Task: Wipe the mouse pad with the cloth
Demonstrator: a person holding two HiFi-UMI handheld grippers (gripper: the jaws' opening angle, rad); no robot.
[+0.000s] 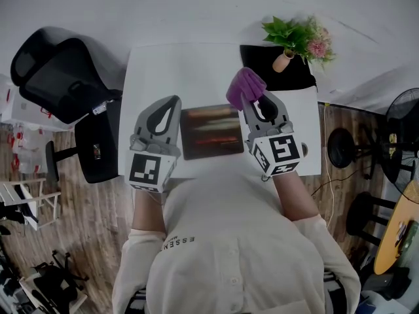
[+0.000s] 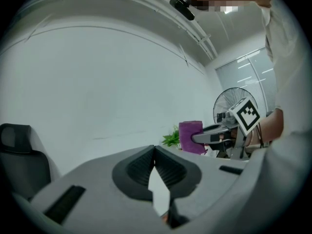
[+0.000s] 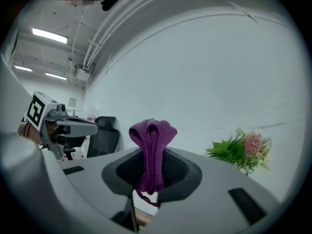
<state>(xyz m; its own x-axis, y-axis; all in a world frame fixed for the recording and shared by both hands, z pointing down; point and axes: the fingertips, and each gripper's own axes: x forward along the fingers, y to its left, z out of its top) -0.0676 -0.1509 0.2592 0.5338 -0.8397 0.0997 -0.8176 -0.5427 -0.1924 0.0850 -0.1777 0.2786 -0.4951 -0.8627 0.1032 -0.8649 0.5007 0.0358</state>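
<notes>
A white desk (image 1: 163, 64) is seen from above, and a person's arms reach over it. A dark mouse pad (image 1: 211, 133) lies flat in the middle of the desk, between the two grippers.

The right gripper (image 1: 252, 101) is pinching a purple cloth (image 1: 244, 86). In the right gripper view the cloth (image 3: 151, 152) is squeezed between the two jaws, and its folded top sticks up above them. From above, the cloth is by the far right corner of the mouse pad. I cannot tell if it touches the pad.

The left gripper (image 1: 174, 102) is at the left side of the mouse pad. In the left gripper view its (image 2: 155, 149) jaws are pressed together at the tips, with nothing between them. That view also shows the purple cloth (image 2: 190, 136) off to the right.

A potted plant (image 1: 298, 40) with green leaves and a pink flower stands at the far right corner of the desk, on a black mat (image 1: 262, 61). A black office chair (image 1: 59, 80) stands on the floor to the left of the desk. A fan (image 1: 400, 136) stands on the right.
</notes>
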